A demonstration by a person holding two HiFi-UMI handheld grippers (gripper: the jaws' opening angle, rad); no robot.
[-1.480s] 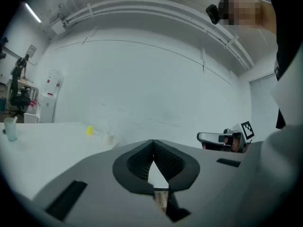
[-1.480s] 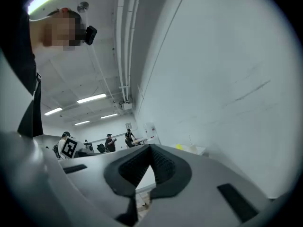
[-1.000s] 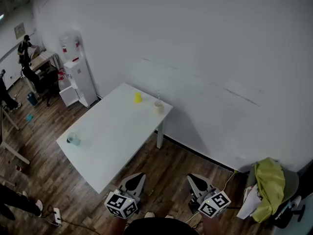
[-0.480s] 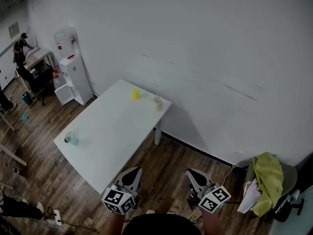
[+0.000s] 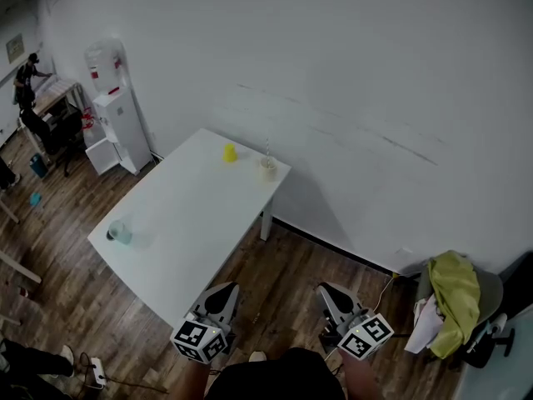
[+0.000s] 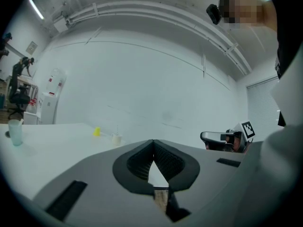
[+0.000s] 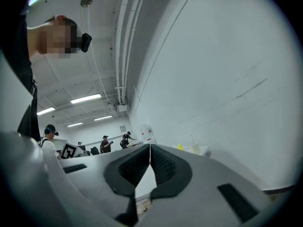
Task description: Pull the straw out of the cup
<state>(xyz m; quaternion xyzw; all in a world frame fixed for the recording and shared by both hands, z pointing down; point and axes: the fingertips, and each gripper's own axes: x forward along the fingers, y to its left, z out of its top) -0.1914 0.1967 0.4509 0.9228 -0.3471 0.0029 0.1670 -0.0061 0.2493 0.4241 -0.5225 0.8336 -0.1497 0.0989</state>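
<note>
A pale cup with a thin straw (image 5: 266, 166) stands upright near the far right corner of the white table (image 5: 183, 223). It also shows small in the left gripper view as the cup (image 6: 116, 138) and in the right gripper view as the cup (image 7: 193, 148). Both grippers hang over the wooden floor in front of the table's near end, far short of the cup. The left gripper (image 5: 226, 291) is shut and holds nothing, its tips meeting (image 6: 152, 141). My right gripper (image 5: 326, 291) is shut and holds nothing too (image 7: 150, 146).
A yellow cup (image 5: 229, 152) stands left of the straw cup, and a clear bluish cup (image 5: 121, 232) sits at the table's left edge. A water dispenser (image 5: 115, 117) is at the far left wall. A chair with yellow-green cloth (image 5: 454, 300) is at the right. People stand far left.
In the head view the table and cups have drifted up and to the left, and both grippers sit slightly lower in the picture. Both stay shut and empty.
</note>
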